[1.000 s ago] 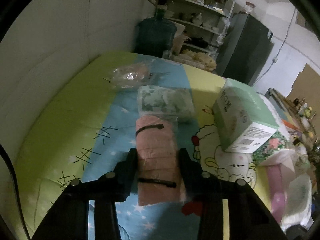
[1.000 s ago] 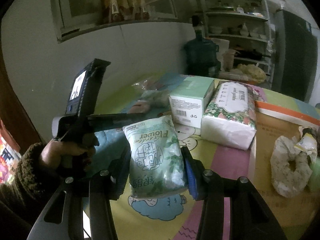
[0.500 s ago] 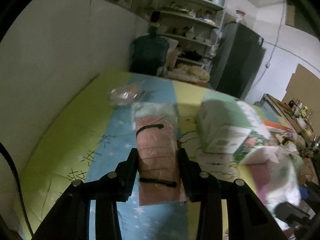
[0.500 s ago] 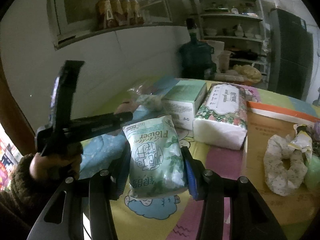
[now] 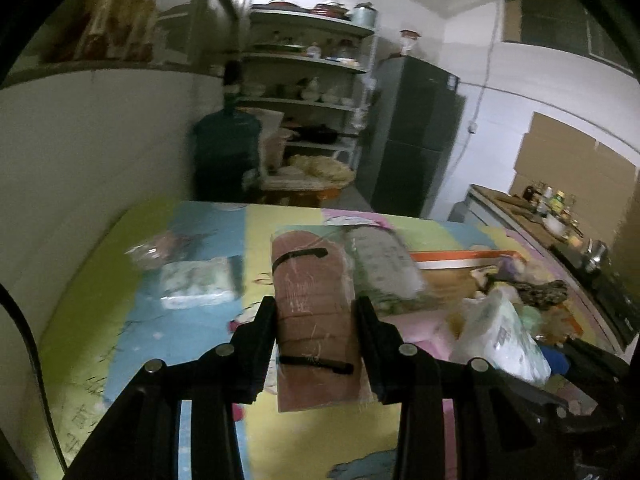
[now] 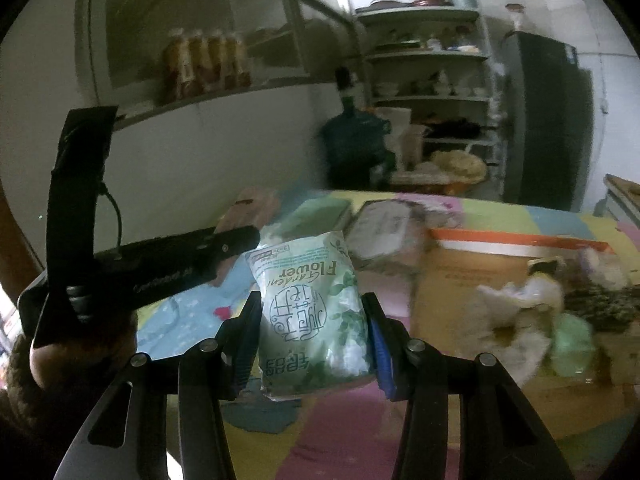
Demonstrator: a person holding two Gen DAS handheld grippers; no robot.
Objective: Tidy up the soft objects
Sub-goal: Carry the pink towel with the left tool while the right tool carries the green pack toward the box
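"Garden Flower" print on tissue pack (image 6: 312,312)

Tissue pack (image 5: 199,282) left of wrapped roll (image 5: 313,312) (on mat (image 5: 100,280))

Two tongs (image 5: 315,320), one pink pack (image 5: 314,320), one green tissue pack (image 6: 312,316).

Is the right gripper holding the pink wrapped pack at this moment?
No, the right gripper clamps a green tissue pack printed "Flower".
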